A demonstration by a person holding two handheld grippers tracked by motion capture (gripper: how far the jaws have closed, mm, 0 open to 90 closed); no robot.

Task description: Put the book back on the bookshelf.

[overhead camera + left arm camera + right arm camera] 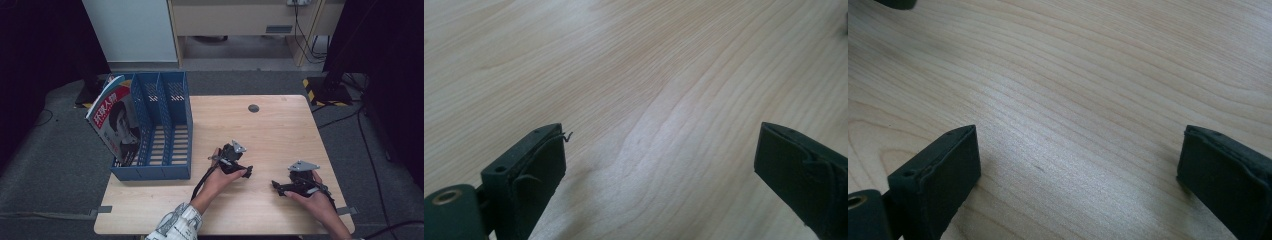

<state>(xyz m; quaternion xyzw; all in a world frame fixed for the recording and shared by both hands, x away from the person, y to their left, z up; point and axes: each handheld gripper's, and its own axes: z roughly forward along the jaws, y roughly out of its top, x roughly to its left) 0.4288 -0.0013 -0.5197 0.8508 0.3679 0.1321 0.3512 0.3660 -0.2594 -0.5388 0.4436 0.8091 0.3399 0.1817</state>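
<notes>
A person's hands hold two black grippers low over a light wooden table (270, 130). My left gripper (248, 172) sits near the table's middle front, jaws wide apart with only bare wood between them (659, 150). My right gripper (276, 186) rests near the front right, pointing left toward the other; its jaws also stand wide apart over bare wood (1078, 155). A blue slotted file rack (160, 135) stands on the table's left side. A magazine (115, 120) with red characters and a portrait on its cover leans in the rack's leftmost slot.
A dark round cable hole (253, 108) lies near the table's far edge. The rack's other slots hold nothing. Beyond the table are a white cabinet (132, 30), a beige desk with hanging cables (305, 35), and a black stand with a striped base (325, 90).
</notes>
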